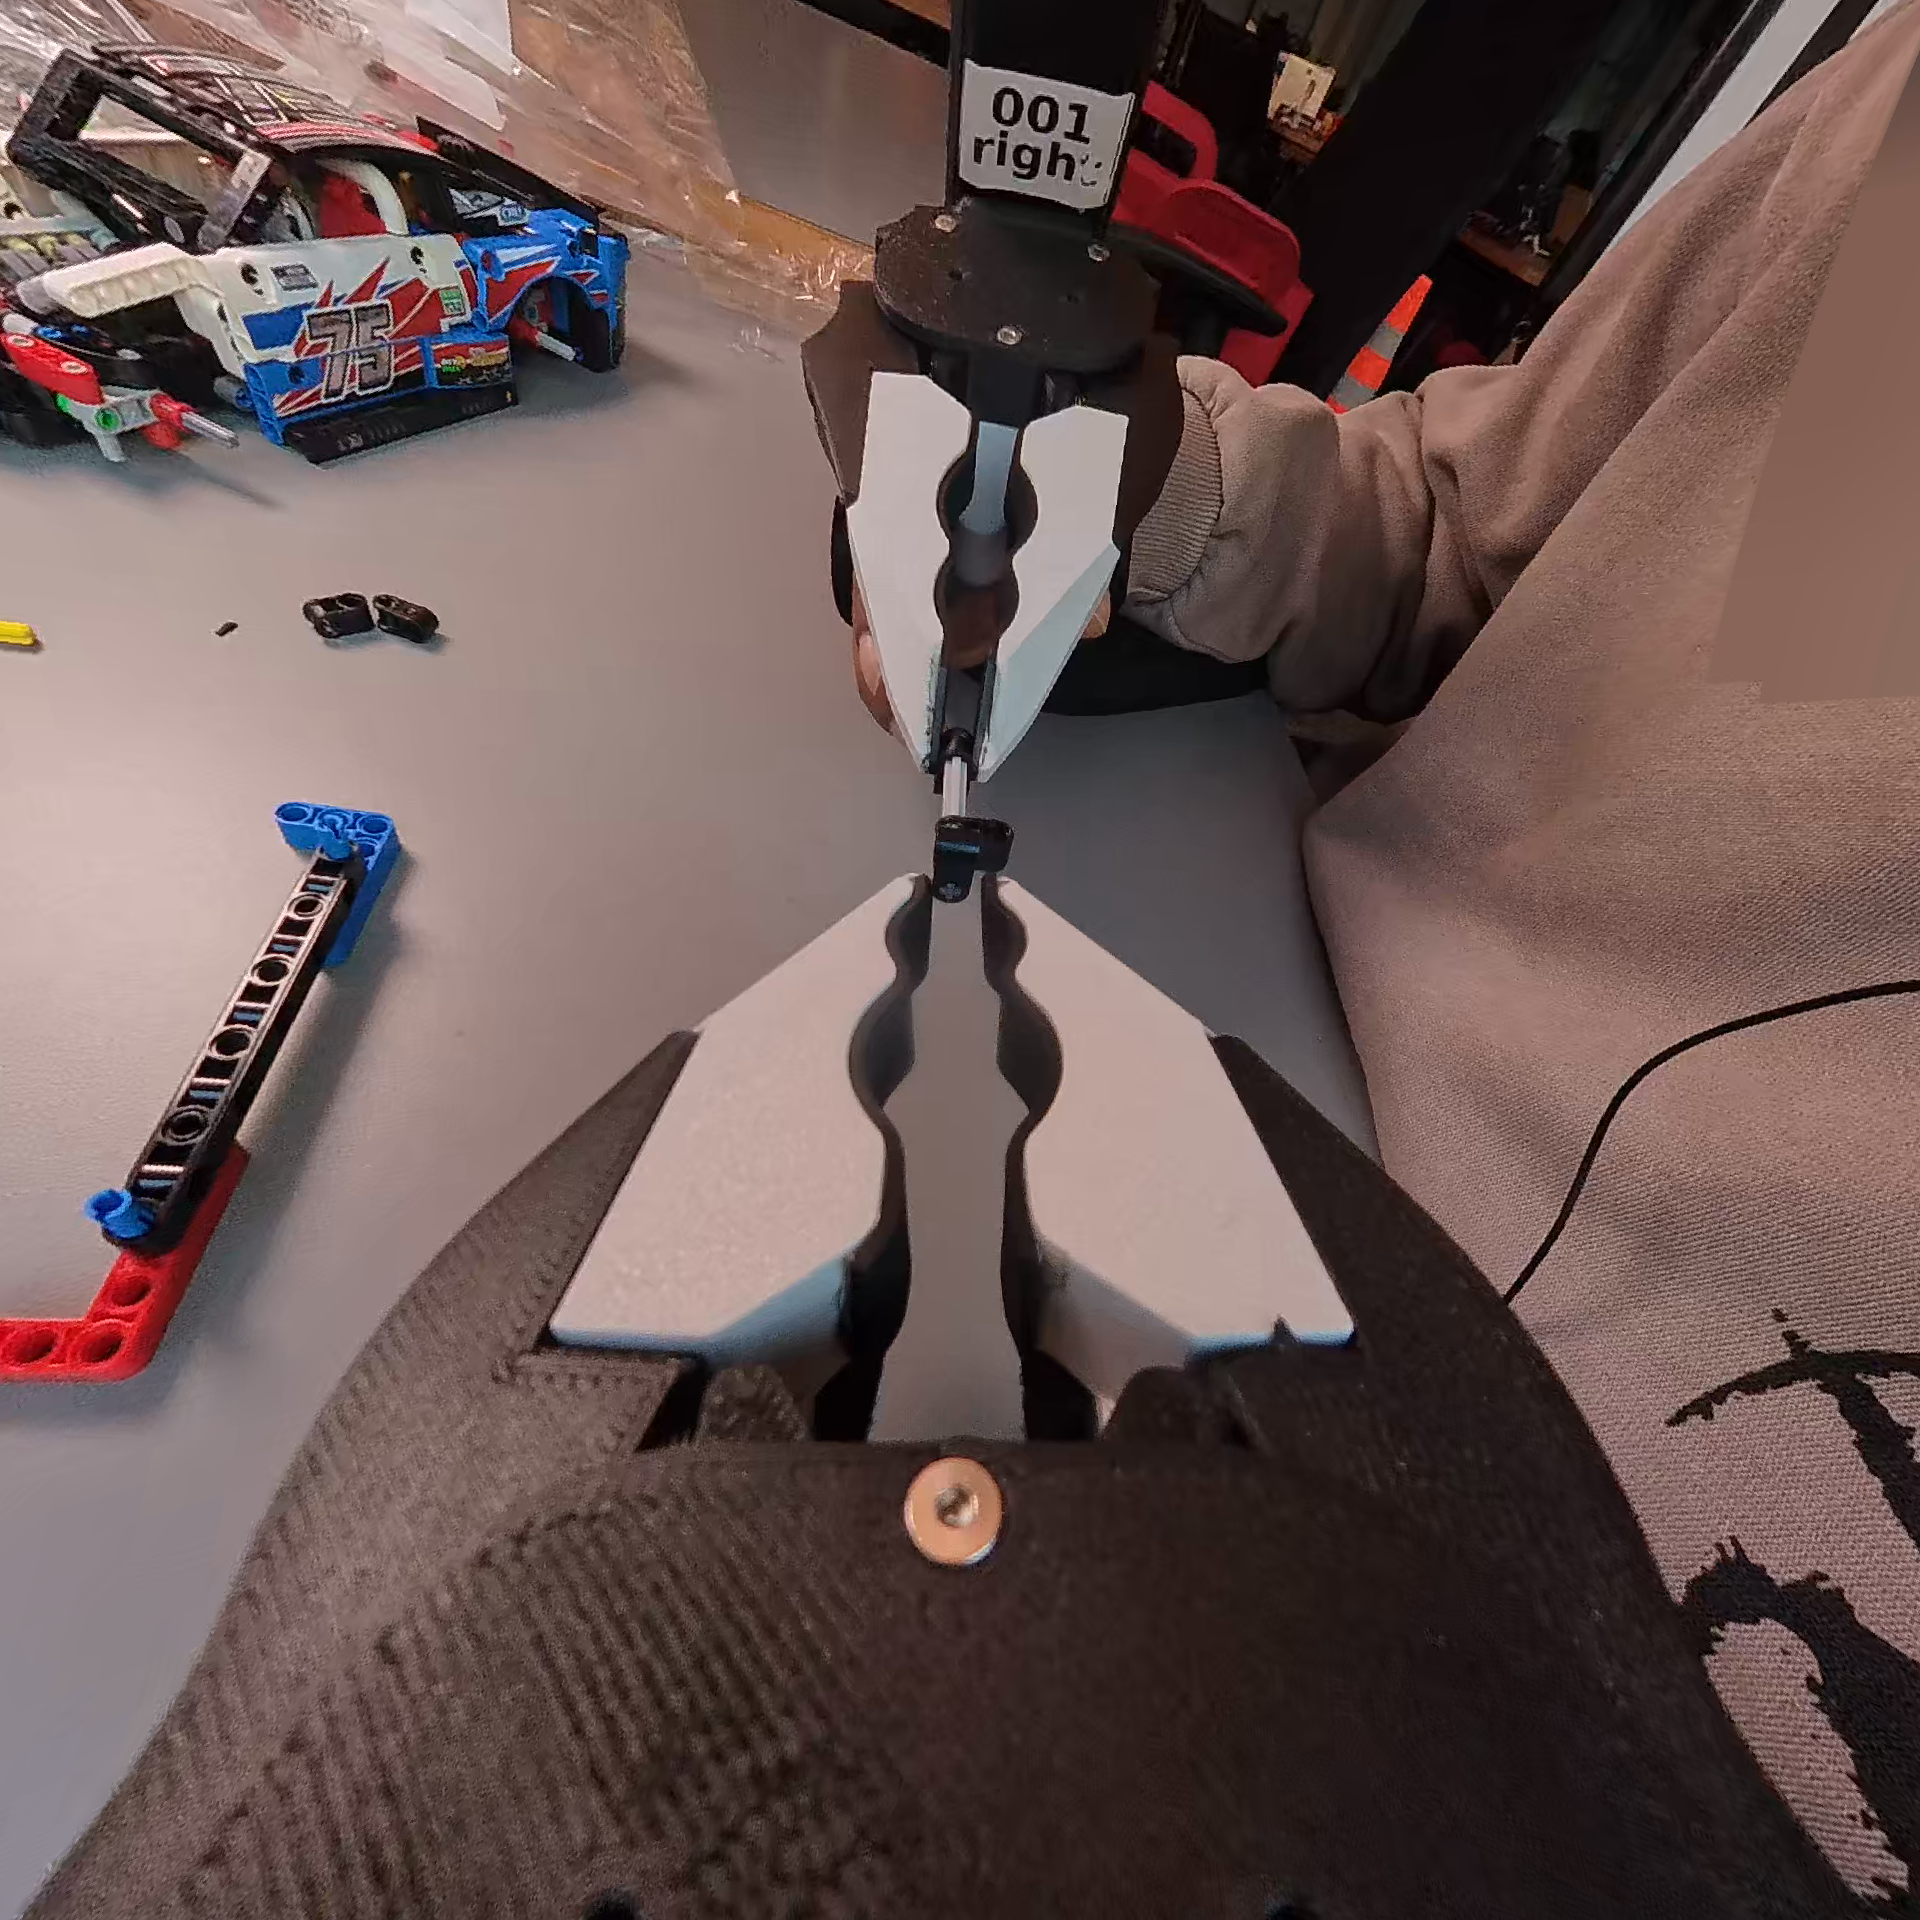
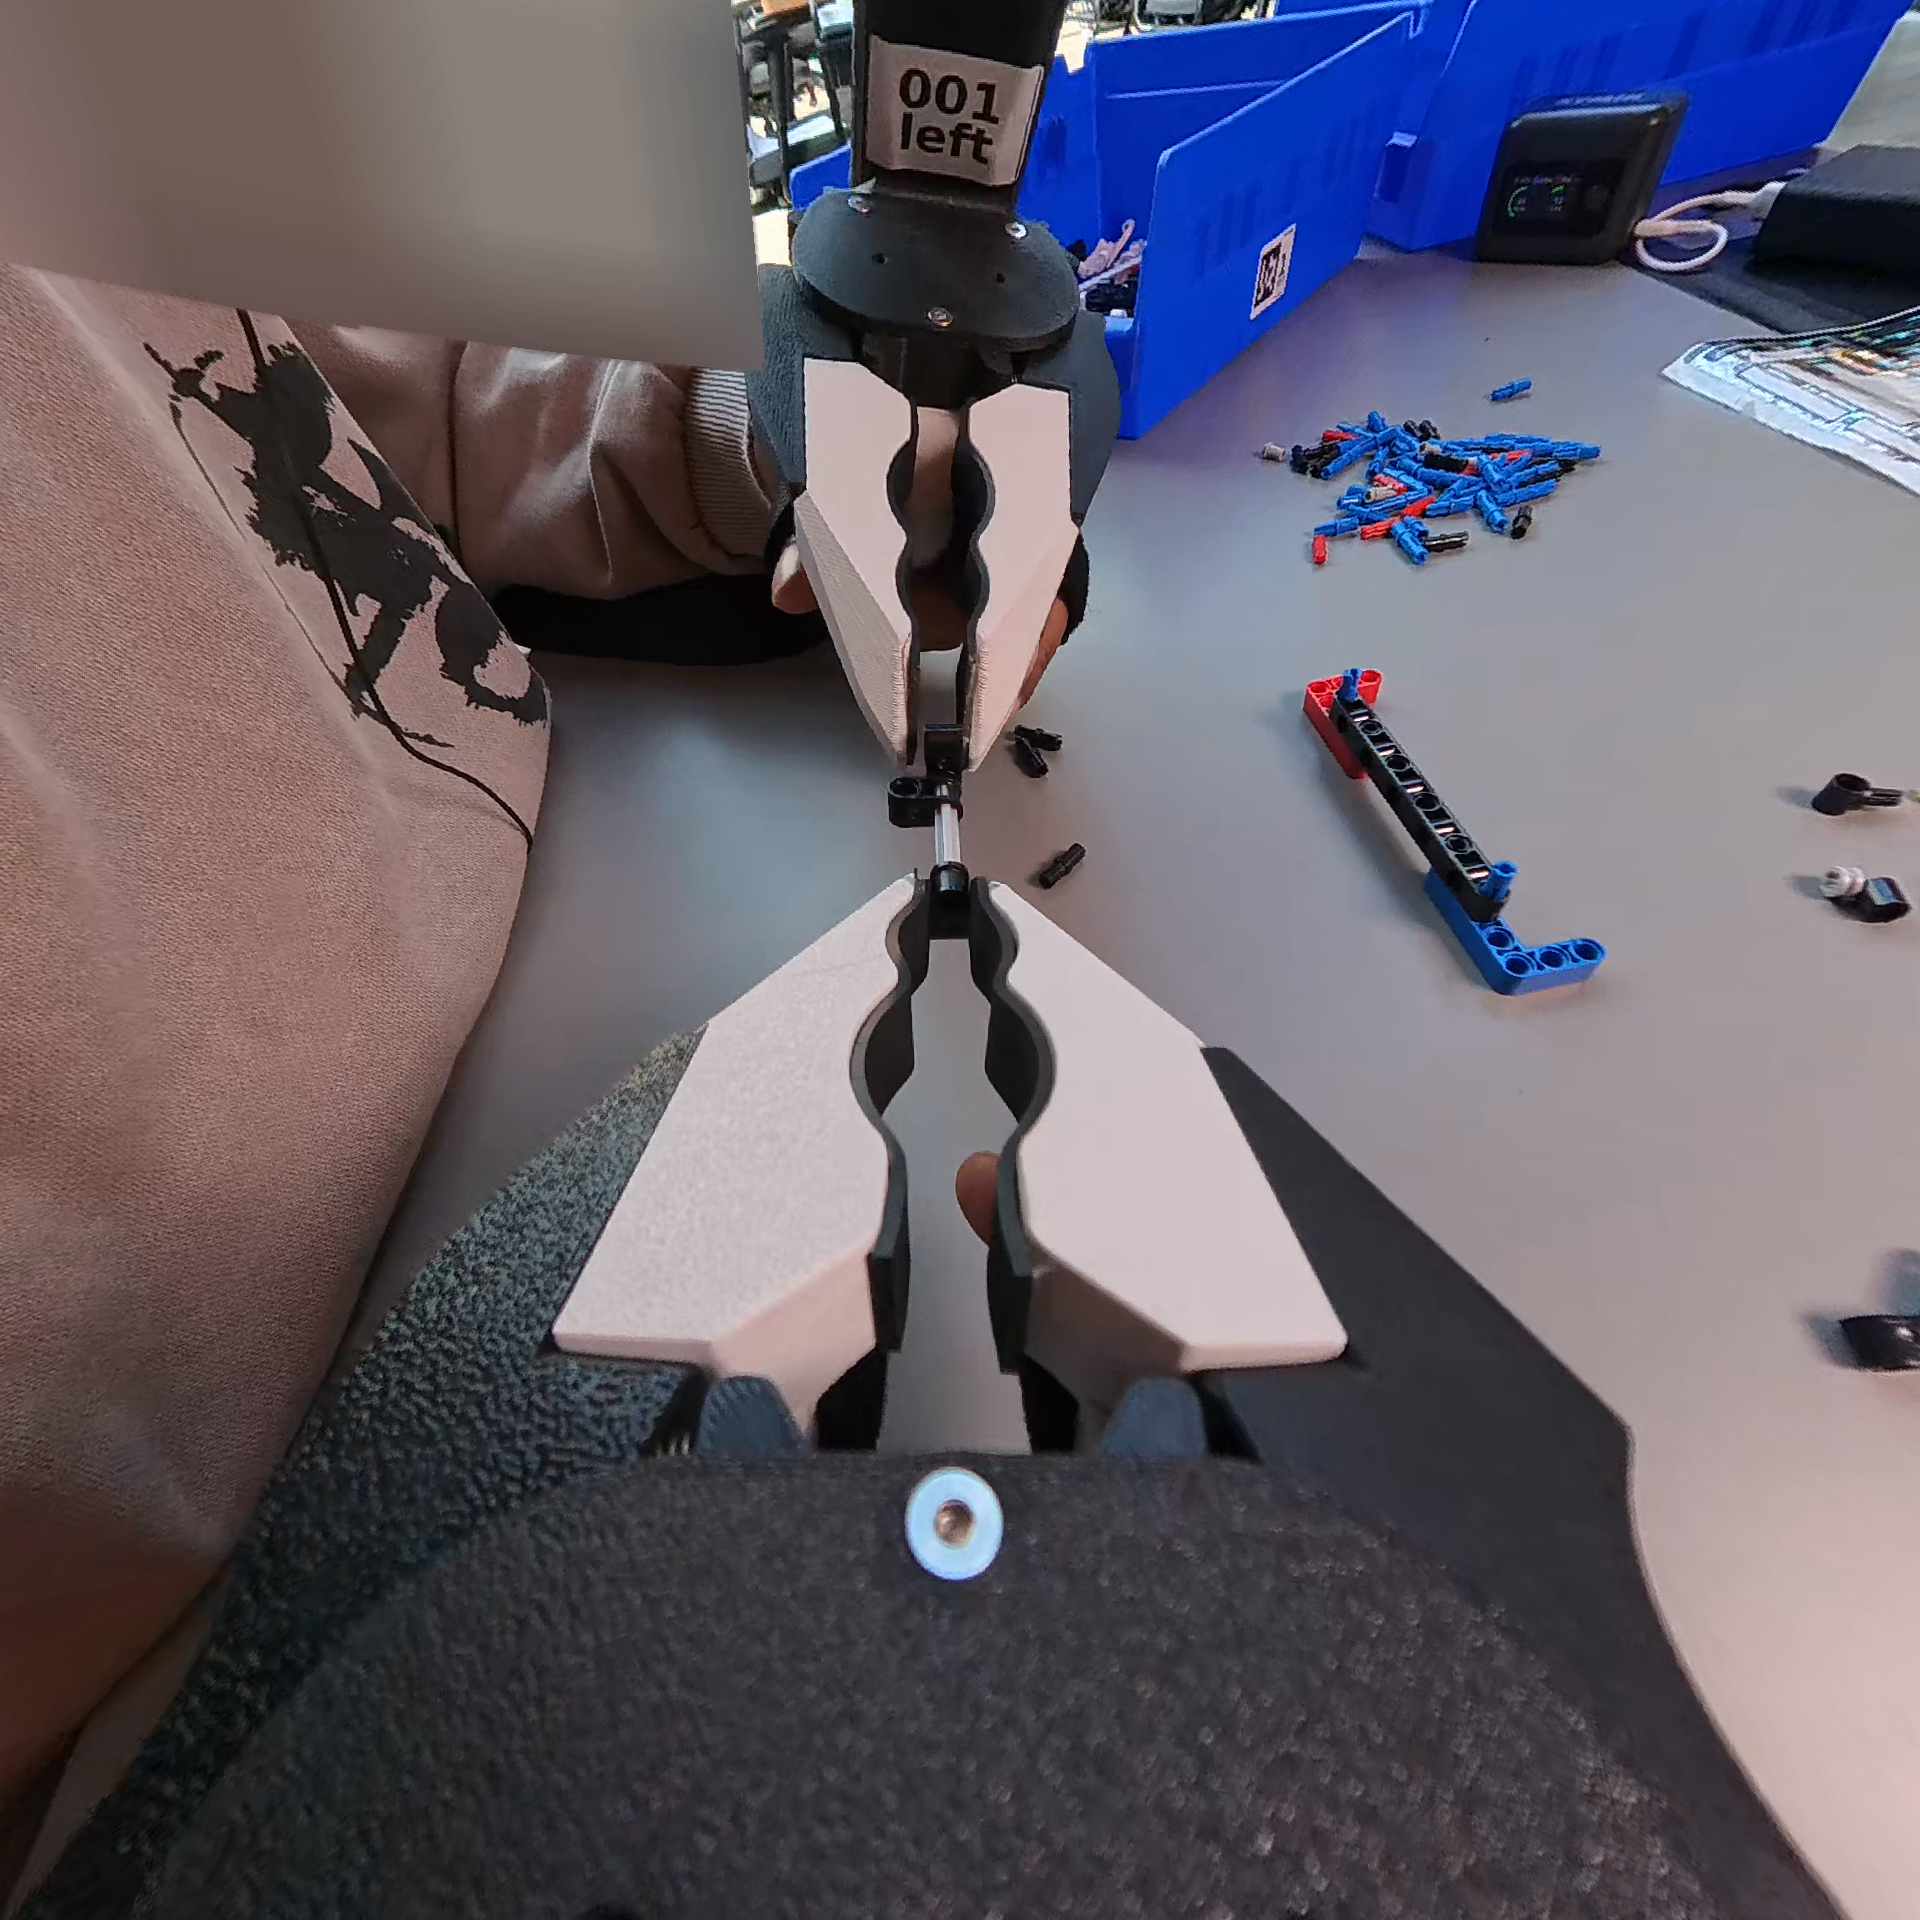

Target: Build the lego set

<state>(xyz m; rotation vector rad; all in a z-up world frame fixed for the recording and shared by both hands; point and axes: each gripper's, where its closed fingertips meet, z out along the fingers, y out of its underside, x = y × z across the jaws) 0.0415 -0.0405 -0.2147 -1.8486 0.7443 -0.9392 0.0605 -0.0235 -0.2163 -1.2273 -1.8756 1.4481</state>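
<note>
My left gripper is shut on a small black connector at its fingertips. My right gripper faces it tip to tip and is shut on a black-ended grey axle. The axle's free end meets the connector, both held a little above the grey table. The right gripper shows at the top of the left wrist view, and the left gripper at the top of the right wrist view. A black beam with a blue and a red L-piece lies on the table; it also shows in the right wrist view.
A partly built race car stands at the far left. Two black connectors lie near it. A pile of blue, red and black pins, loose black parts, blue bins and a booklet are on the right. The person's beige sleeve is close by. Less than 4 cm separates the two grippers' tips. Both grippers' tips are roughly 30 cm from the partly built race car.
</note>
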